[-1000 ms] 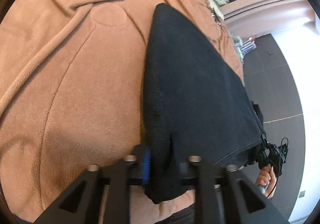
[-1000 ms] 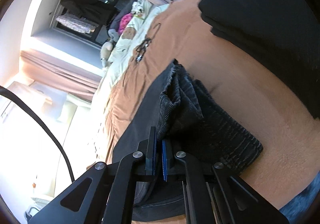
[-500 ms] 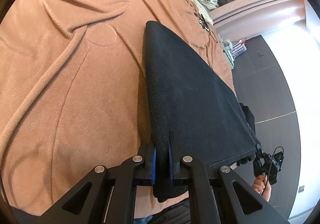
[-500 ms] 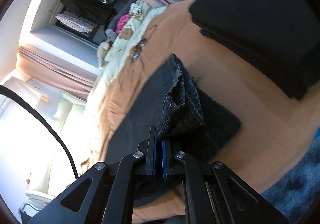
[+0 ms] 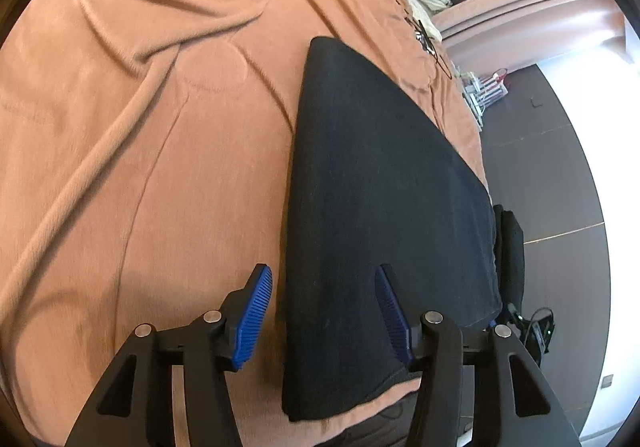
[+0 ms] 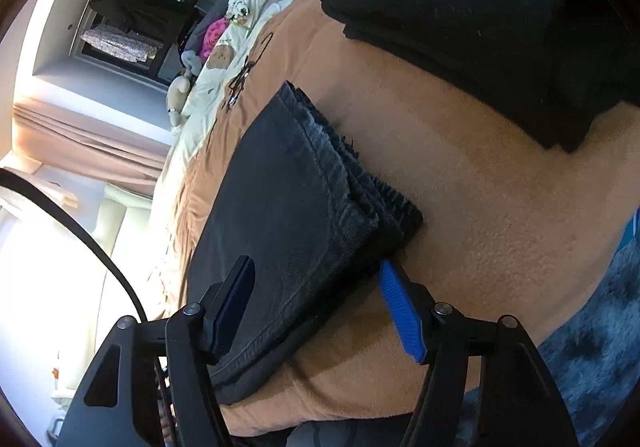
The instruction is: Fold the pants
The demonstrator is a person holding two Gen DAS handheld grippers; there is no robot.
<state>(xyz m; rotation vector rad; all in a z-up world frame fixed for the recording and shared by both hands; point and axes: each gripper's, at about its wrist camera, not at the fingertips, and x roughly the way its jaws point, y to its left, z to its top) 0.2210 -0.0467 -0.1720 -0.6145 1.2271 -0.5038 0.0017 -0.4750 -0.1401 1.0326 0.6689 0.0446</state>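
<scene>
Now you are opening both grippers, and the pants (image 5: pixel 384 215) are lying folded on the brown blanket (image 5: pixel 140 167) of the bed. Your left gripper (image 5: pixel 326 307) is hanging over the near end of the pants; its jaws are spreading, the left blue pad is over the blanket and the right one over the dark cloth, and neither is pressing on it, so the fold is released. Your right gripper (image 6: pixel 320 307) is also spreading its jaws around the other end, where the hem layers (image 6: pixel 360 183) are stacked one on another; the cloth is sitting between the pads, but they are standing apart from it. In the right wrist view, a pile of black clothes (image 6: pixel 500 27) is lying farther on the blanket, apart from the pants. A cream bedsheet (image 6: pixel 224 59) with a bear print is showing at the far end of the bed.
</scene>
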